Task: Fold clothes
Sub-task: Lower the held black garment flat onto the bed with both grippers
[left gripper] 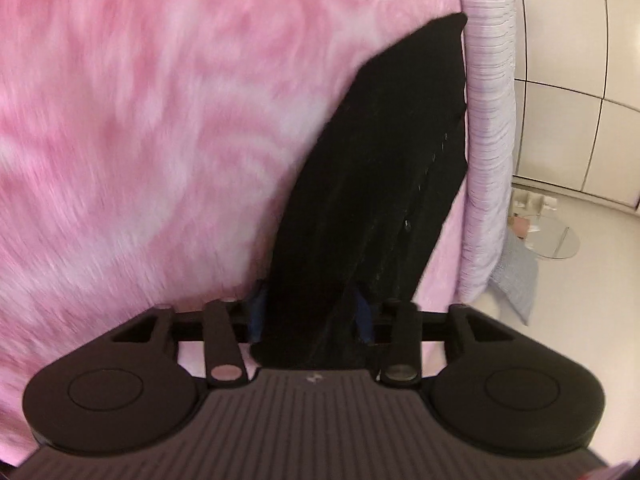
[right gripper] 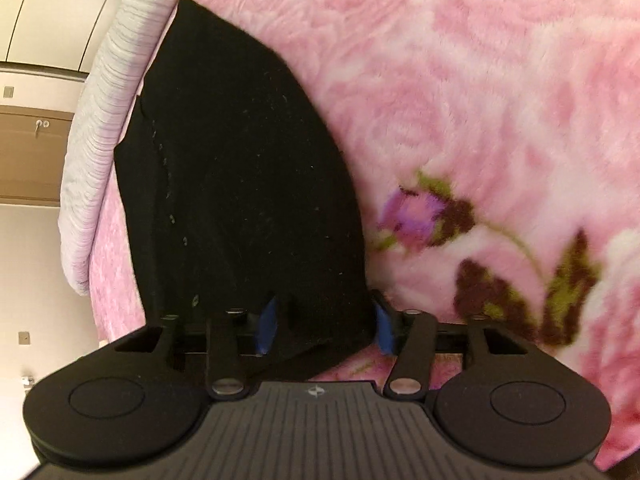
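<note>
Left wrist view: the left gripper [left gripper: 310,320] sits at the bottom middle of the frame; its two blue pads [left gripper: 363,314] are close together and clamped on a black cloth [left gripper: 376,184]; the cloth fills the gap between them and bunches up there; from the pads the cloth runs up toward the upper right, getting wider, then ends in a corner near the top; a line of small pale stitches shows along one fold; the cloth lies on a fuzzy pink blanket [left gripper: 140,120] that fills the left and middle of the frame; it looks blurred; along the right side of the cloth runs a pale lilac ribbed bed edge [left gripper: 490,140]; past it, at the far right, there is a pale floor [left gripper: 560,312] and a small round glass table [left gripper: 554,240].

Right wrist view: the right gripper [right gripper: 326,326] sits at the bottom middle; its blue pads [right gripper: 268,324] stand a bit wider, one on each side of the same black cloth [right gripper: 240,160]; they press on a thick folded corner of it; the cloth rises from the pads to a point at the upper left; the pink blanket [right gripper: 460,80] with a purple flower [right gripper: 412,216] and green leaves fills the right side; the bed edge [right gripper: 104,120] curves down the left side, touching the cloth's left rim near the top.
</note>
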A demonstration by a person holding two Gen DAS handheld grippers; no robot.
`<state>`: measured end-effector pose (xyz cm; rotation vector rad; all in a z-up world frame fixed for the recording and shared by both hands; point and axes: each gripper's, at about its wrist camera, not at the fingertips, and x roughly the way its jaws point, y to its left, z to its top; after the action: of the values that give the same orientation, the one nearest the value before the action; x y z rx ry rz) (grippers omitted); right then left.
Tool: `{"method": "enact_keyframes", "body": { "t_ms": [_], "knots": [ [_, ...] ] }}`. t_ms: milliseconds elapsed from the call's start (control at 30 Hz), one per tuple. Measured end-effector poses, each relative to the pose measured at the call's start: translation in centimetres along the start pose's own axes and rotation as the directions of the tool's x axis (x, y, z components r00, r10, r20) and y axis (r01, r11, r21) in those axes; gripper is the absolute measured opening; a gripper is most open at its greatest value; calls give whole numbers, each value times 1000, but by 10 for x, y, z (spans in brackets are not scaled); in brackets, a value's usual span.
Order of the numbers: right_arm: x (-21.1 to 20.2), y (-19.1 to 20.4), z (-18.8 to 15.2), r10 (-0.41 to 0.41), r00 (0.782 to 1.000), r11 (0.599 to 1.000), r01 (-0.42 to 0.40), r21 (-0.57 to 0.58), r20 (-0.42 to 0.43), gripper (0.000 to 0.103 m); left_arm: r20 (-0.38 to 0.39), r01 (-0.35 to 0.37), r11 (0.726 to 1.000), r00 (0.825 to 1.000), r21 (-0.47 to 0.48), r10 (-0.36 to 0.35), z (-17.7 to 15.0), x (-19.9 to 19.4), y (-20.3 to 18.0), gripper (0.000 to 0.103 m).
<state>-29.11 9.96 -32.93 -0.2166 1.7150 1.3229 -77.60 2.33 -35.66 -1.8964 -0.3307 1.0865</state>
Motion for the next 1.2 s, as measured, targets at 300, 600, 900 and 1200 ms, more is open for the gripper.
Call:
{"method": "enact_keyframes", "body": {
  "t_ms": [300,600,900,1200],
  "knots": [
    [-45,33,-5,78,997,992,-77,-102,2,13,69,-52,885,997,462,23,-16,-48,-74,9],
    [-69,-12,-50,64,994,996,-68,-53,-87,13,77,-148,866,989,477,127,-62,-84,-32,9],
    [-85,-53,-78,27,995,999,-28,-15,-101,13,62,-184,872,983,455,175,-93,-90,6,9],
    [-103,-11,-79,-327,945,909,318,-268,11,52,170,-486,603,847,633,504,-100,-89,-46,18]
  ]
}}
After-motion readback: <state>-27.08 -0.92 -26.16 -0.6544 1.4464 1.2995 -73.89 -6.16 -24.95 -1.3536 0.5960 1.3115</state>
